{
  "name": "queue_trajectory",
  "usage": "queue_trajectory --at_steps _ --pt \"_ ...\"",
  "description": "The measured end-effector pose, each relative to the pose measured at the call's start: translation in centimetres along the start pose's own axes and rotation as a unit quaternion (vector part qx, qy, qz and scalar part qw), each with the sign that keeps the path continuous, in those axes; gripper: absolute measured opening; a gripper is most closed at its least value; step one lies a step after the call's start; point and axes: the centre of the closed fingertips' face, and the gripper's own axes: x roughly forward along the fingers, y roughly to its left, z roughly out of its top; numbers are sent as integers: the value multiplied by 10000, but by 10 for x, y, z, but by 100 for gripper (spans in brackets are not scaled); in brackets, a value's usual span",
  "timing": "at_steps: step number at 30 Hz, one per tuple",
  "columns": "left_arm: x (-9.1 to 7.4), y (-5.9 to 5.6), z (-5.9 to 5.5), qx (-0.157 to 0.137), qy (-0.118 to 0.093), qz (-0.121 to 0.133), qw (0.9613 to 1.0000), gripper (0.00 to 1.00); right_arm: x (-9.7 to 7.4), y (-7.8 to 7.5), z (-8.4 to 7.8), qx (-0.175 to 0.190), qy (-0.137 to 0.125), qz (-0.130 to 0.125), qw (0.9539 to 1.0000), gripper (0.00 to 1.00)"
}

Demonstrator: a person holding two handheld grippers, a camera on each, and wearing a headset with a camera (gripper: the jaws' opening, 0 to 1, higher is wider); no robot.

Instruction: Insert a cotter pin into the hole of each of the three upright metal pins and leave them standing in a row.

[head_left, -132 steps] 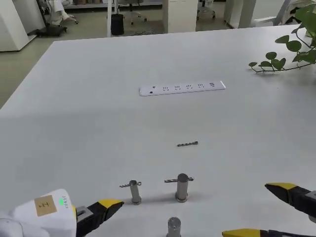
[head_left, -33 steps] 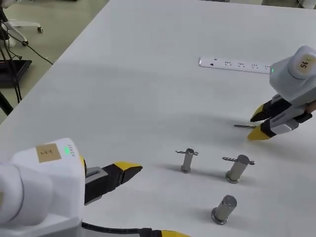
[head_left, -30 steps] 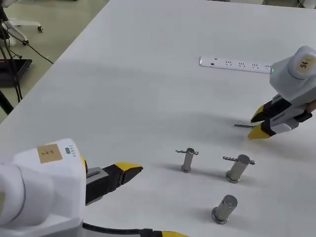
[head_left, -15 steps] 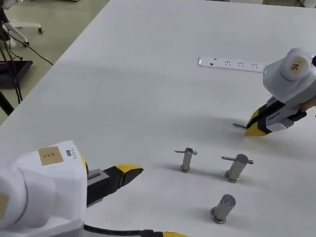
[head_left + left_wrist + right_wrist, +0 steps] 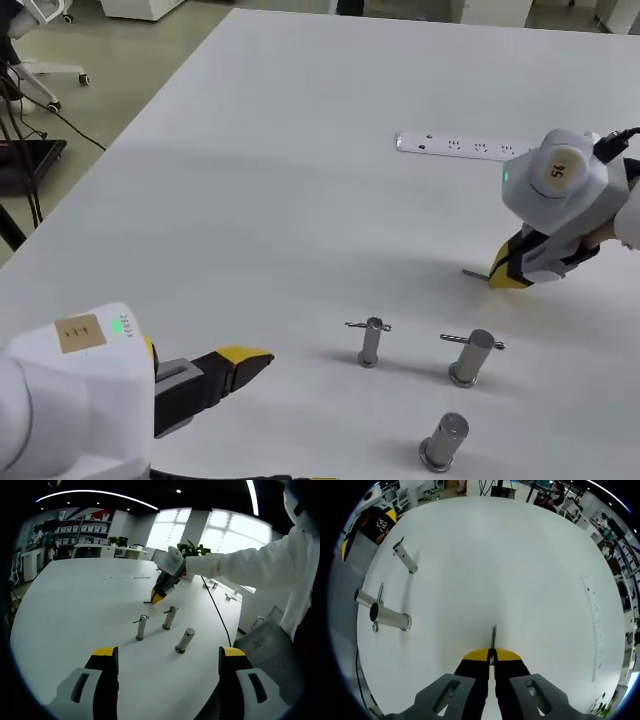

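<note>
Seemingly level cotter pin (image 5: 493, 636), lengthwise, tip forward

The left gripper (image 5: 169, 654), jaws spread wide, faces three metal pins (image 5: 170, 618), the right gripper (image 5: 159, 595) tip-down on the table (image 5: 75, 595) beyond

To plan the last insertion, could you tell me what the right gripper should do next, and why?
Probably lift the cotter pin and carry it toward the bare metal pin. The right gripper looks shut on its end down at the table, and the other two metal pins already hold theirs.
</note>
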Motion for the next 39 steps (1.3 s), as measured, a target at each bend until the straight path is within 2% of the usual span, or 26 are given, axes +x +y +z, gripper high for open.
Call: queue_trajectory --at_steps 5,7,12,17,22,27,28,30,32,39 --pt "1 0 1 -17 -26 20 10000 80 0 1 0 -38 -24 -42 10000 0" --pt "1 0 1 -10 -32 20 10000 80 -1 0 -1 485 22 -125 9987 0" --pt "0 1 0 18 6 7 10000 80 -3 -2 -4 370 67 -169 9991 0" --pt "-5 11 5 -56 -105 113 9999 80 -15 -1 -7 482 -46 -265 9985 0" --pt "-9 14 8 -52 -171 140 9997 78 -33 2 -11 594 -173 -386 9973 0" --pt "-11 17 11 -7 -179 152 9997 77 -54 9 -9 653 -396 -519 9957 0" --pt "-11 17 12 6 -172 147 9997 77 -59 12 -4 744 -595 -525 9941 0" --pt "-10 17 13 21 -154 137 9998 77 -67 15 -1 768 -700 -555 9930 0" --pt "-10 17 14 27 -136 133 9998 76 -76 17 3 631 -789 -673 9926 0" --pt "-4 19 26 82 -184 97 9997 74 -98 35 20 387 -1116 -840 9894 0"
